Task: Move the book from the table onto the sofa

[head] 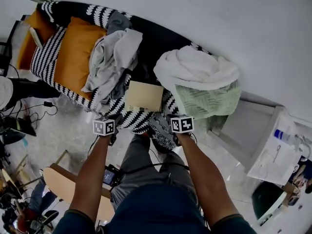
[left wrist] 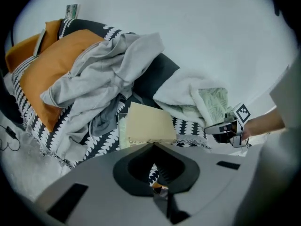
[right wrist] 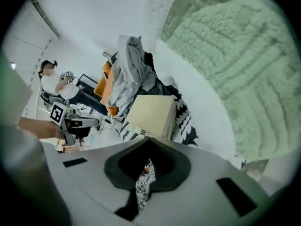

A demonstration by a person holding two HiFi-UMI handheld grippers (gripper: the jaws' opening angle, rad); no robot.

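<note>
book (head: 143, 96) flat on sofa (head: 156, 38)

On the black-and-white patterned sofa (head: 54, 48), a heap of crumpled grey clothes (head: 112, 57) crowds the flat tan book (head: 144, 95) at ten o'clock. A stack of white and pale-green fleece blankets (head: 197, 67) presses in at two. Bare dark seat (head: 156, 38) (a narrow strip) lies open at twelve.

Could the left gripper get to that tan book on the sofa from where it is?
Probably yes. The book lies uncovered on the sofa, grey clothes beside it. The left gripper hangs close, though its jaws are shut.
</note>
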